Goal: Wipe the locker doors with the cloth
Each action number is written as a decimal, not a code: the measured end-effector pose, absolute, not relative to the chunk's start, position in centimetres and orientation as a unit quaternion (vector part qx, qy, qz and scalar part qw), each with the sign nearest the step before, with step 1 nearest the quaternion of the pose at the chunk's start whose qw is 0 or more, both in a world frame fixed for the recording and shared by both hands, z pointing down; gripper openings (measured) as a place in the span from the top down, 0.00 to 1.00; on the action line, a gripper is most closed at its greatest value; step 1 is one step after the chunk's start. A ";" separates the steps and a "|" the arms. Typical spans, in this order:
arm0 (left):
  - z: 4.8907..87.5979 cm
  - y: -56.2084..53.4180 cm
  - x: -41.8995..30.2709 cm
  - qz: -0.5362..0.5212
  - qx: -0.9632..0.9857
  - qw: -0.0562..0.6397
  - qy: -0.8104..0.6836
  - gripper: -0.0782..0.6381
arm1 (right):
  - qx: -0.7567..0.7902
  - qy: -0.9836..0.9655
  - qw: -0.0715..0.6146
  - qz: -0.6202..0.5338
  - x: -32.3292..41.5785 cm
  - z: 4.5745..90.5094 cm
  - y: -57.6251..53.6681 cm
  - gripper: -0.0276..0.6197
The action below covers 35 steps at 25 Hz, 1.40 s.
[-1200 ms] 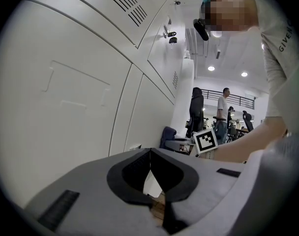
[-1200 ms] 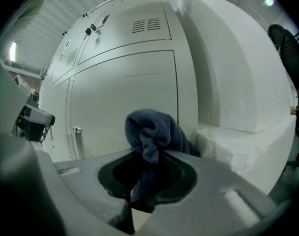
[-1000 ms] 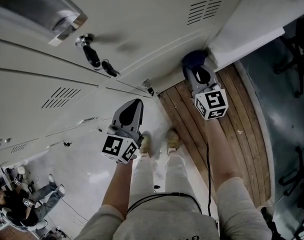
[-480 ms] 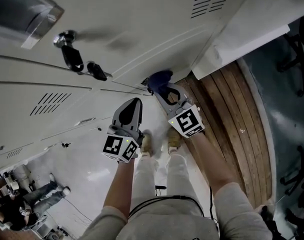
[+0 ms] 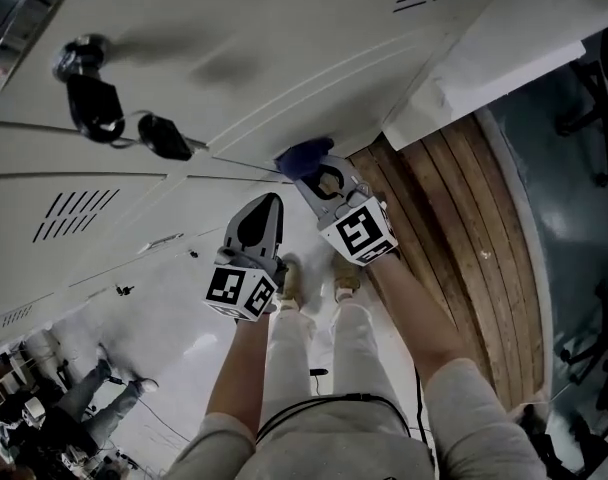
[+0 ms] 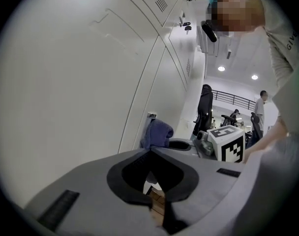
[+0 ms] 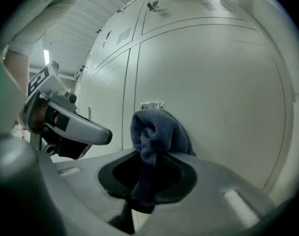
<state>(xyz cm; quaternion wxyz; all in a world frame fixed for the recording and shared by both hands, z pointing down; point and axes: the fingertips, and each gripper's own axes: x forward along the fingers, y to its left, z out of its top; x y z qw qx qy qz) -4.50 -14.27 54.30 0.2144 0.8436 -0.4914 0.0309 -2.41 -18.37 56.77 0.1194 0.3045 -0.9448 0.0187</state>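
Blue cloth (image 5: 302,155) pinched in right gripper (image 5: 311,173) jaws, frame centre, against locker door (image 5: 284,58), left gripper (image 5: 269,204) jaws pressed together, empty, lower left.

Right tool (image 5: 317,168) reaches ahead, clamping the cloth (image 7: 157,129); left tool (image 5: 272,204) hangs back, seemingly shut, empty.

Wood plank floor (image 5: 454,208) beside glossy white floor (image 5: 174,303); black fobs (image 5: 160,136) dangling; office chair (image 6: 205,101) beyond.
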 end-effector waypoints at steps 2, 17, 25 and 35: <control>54.5 -14.3 -4.5 0.030 0.844 0.216 -0.491 0.89 | 0.299 -0.946 0.124 0.008 -2.3 56.8 -18.6 0.87; 55.5 -13.8 -3.9 0.038 0.850 0.221 -0.477 0.89 | 0.324 -0.938 0.122 0.016 1.7 58.6 -20.7 0.87; 56.6 -13.6 -4.0 0.047 0.850 0.226 -0.473 0.89 | 0.391 -0.907 0.157 0.030 7.8 61.7 -23.9 0.87; 57.4 -13.8 -3.6 0.053 0.854 0.227 -0.465 0.89 | 0.466 -0.867 0.167 0.061 13.6 64.1 -26.7 0.86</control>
